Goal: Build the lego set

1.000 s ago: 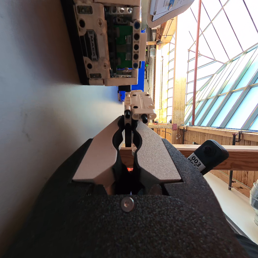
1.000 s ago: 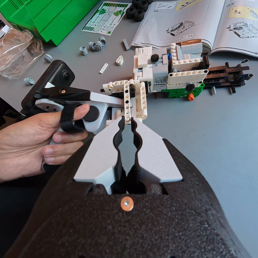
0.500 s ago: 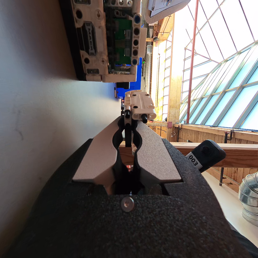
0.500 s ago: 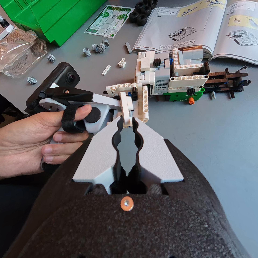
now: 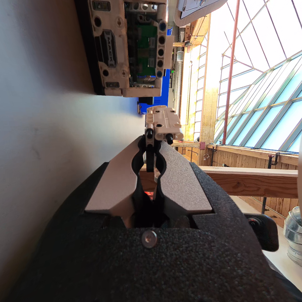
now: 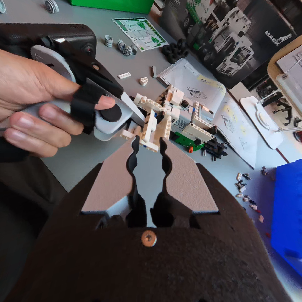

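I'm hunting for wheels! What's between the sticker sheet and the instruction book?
A pile of black tyres lies there, seen in the right wrist view.

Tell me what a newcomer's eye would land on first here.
First, the white beam sub-assembly held up mid-frame, pinched by the left gripper while the open right gripper straddles its lower end. Behind it on the grey table sits the half-built truck, beside the open instruction booklet.

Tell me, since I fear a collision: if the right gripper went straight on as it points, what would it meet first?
Most likely the white sub-assembly that the left gripper holds: it sits right at the open right gripper fingers' tips. The truck chassis lies beyond; depth is unclear.
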Demonstrator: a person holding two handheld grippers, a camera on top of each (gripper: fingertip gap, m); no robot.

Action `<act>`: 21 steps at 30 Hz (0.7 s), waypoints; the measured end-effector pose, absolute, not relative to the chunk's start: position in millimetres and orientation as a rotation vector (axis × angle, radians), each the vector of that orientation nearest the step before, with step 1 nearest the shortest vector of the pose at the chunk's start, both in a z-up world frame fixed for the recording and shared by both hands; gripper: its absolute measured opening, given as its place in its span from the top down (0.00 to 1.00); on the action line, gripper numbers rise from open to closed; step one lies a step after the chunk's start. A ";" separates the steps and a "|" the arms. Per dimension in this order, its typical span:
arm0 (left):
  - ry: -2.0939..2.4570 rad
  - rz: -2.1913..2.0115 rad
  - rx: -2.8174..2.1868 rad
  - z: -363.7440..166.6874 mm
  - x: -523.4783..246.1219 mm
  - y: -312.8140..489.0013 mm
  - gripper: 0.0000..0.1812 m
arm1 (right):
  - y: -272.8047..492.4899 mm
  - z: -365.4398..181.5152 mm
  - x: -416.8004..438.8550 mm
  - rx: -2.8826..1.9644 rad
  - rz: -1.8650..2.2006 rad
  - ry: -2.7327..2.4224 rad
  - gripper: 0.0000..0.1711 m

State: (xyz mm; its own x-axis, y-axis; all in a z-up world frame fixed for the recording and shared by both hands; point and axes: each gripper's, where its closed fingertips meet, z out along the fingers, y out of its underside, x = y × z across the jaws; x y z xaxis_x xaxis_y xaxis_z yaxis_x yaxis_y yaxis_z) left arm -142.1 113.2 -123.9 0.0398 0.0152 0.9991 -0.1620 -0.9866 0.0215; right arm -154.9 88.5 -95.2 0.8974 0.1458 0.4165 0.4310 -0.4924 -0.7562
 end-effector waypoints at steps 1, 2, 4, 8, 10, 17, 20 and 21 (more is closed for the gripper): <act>-0.156 2.089 2.169 -123.3 -141.9 113.1 0.97 | 89.4 -96.7 -158.1 -2.082 -0.337 -0.408 0.88; -0.162 2.090 2.168 -122.4 -141.7 112.4 0.97 | 90.5 -98.3 -161.3 -2.093 -0.279 -0.381 0.88; -0.166 2.096 2.163 -120.4 -141.8 111.2 0.97 | 92.4 -98.7 -161.9 -2.097 -0.190 -0.310 0.90; -0.172 2.106 2.142 -116.3 -142.4 109.0 0.97 | 92.3 -100.9 -155.5 -2.103 -0.153 -0.248 0.95; -0.195 2.108 2.149 -116.0 -142.5 108.6 0.97 | 92.1 -100.9 -155.8 -2.105 -0.105 -0.198 0.95; -0.234 2.193 2.138 -109.9 -142.5 110.9 0.97 | 94.5 -96.0 -162.7 -2.062 0.532 0.276 0.96; -0.261 2.207 2.134 -110.8 -142.8 110.8 0.96 | 94.2 -95.2 -163.4 -2.027 0.771 0.405 0.96; -0.259 2.210 2.126 -110.9 -143.4 111.0 0.97 | 93.0 -96.5 -163.9 -2.026 0.833 0.428 0.96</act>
State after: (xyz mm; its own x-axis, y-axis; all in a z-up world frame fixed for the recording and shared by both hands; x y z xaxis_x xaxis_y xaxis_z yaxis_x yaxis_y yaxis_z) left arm -143.4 111.0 -110.9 -0.0447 -0.0699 0.9966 -0.1621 -0.9838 -0.0763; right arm -163.9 93.0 -96.5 0.7159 0.0138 -0.6981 -0.5754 -0.5546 -0.6011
